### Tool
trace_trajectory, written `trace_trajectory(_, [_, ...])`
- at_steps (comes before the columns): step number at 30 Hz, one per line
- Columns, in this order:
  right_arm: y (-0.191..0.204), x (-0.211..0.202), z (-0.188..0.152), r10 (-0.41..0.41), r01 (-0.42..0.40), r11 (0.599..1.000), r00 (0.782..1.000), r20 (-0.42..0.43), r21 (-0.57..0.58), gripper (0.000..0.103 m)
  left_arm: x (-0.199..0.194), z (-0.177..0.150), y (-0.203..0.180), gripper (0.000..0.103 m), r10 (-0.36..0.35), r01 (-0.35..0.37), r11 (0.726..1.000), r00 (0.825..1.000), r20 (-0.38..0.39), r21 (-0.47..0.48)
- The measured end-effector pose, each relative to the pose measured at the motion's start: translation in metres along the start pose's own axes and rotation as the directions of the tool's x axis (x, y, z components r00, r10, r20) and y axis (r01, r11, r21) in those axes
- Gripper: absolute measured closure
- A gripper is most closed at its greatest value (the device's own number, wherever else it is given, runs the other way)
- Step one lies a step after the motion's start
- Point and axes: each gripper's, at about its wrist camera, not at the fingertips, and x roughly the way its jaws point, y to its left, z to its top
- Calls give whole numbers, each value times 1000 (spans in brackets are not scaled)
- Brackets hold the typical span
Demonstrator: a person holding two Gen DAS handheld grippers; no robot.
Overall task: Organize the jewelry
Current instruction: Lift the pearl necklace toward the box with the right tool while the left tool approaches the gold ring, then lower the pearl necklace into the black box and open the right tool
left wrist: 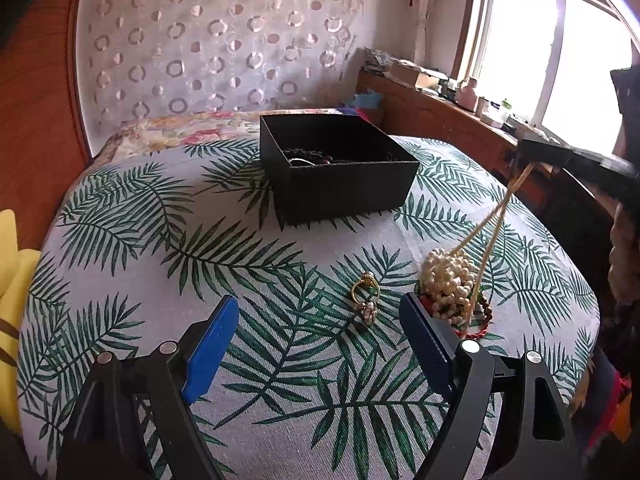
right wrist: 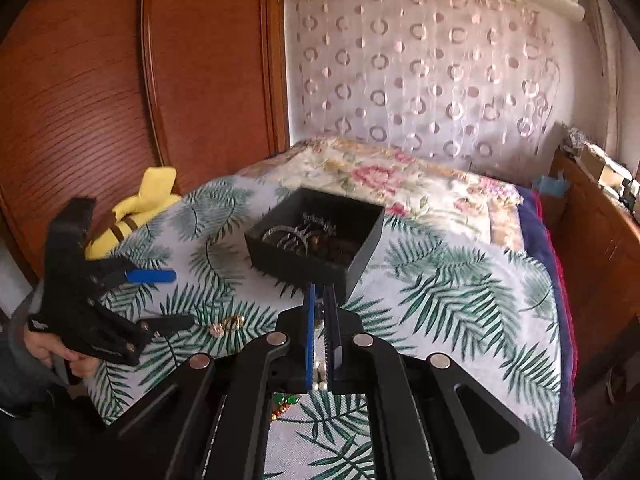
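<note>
The right gripper (right wrist: 320,300) is clamped on a cream pearl bead necklace (left wrist: 446,280) hanging above the leaf-print bed (left wrist: 280,360); the left gripper (left wrist: 320,316) gapes empty near gold rings (left wrist: 366,298), the black square box (left wrist: 340,168) mid-bed.

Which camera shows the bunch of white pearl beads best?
The left wrist view: the cream pearl bead necklace hangs bunched from its strands, which the right gripper pinches. The right wrist view shows only a few pearls peeking between that gripper's fingers.
</note>
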Motion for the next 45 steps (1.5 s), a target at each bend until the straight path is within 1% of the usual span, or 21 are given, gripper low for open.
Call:
trace_trajectory(5, [7,-26,19,-13,15,999,997,71,-34,98,5,-2,-7,24,-15,15,1000,1000,-22,15])
trace_trajectory(8, [8,-37,30,-19,24,998,994,103,-51,98,5,-1,-8,24,-16,16,1000,1000,-21,15])
trace_trajectory(13, [10,-56,51,-46,59,995,985,166,-74,98,3,0,-11,24,-24,24,999,1000,-16,24])
trace_trajectory(18, [7,-69,68,-65,84,993,975,211,-81,98,5,-1,-16,24,-28,29,999,999,-29,39])
trace_trajectory(23, [5,-79,80,-81,105,990,968,239,-89,98,11,-2,-22,40,-44,47,997,997,-56,61])
trace_trajectory(24, [4,-80,80,-83,108,990,968,239,-90,98,13,-2,-25,41,-44,49,996,997,-60,68])
trace_trajectory(26, [2,-80,81,-90,114,989,968,235,-92,98,15,-1,-29,51,-50,56,995,996,-69,82])
trace_trajectory(27, [2,-79,81,-92,116,989,968,232,-91,98,16,0,-31,52,-52,59,994,996,-73,88])
trace_trajectory(29, [-1,-76,79,-94,116,989,970,223,-88,98,20,1,-35,58,-53,62,993,995,-86,104])
trace_trajectory(34, [-2,-64,71,-100,117,990,975,196,-79,98,35,4,-41,60,-14,30,991,992,-125,128])
trace_trajectory(36, [-3,-60,68,-99,115,990,977,187,-76,98,36,4,-43,63,0,17,990,992,-124,138])
trace_trajectory(38, [-3,-56,66,-98,113,991,979,178,-75,98,35,4,-43,76,16,2,989,992,-122,145])
trace_trajectory(40, [-2,-52,65,-98,113,991,980,171,-77,98,34,3,-42,90,8,11,989,992,-124,148])
trace_trajectory(42, [-2,-48,64,-99,113,991,981,164,-78,98,31,1,-42,92,-5,24,989,992,-126,148])
trace_trajectory(45, [-1,-44,67,-98,112,990,982,163,-80,98,20,3,-35,92,-12,23,992,996,-91,125])
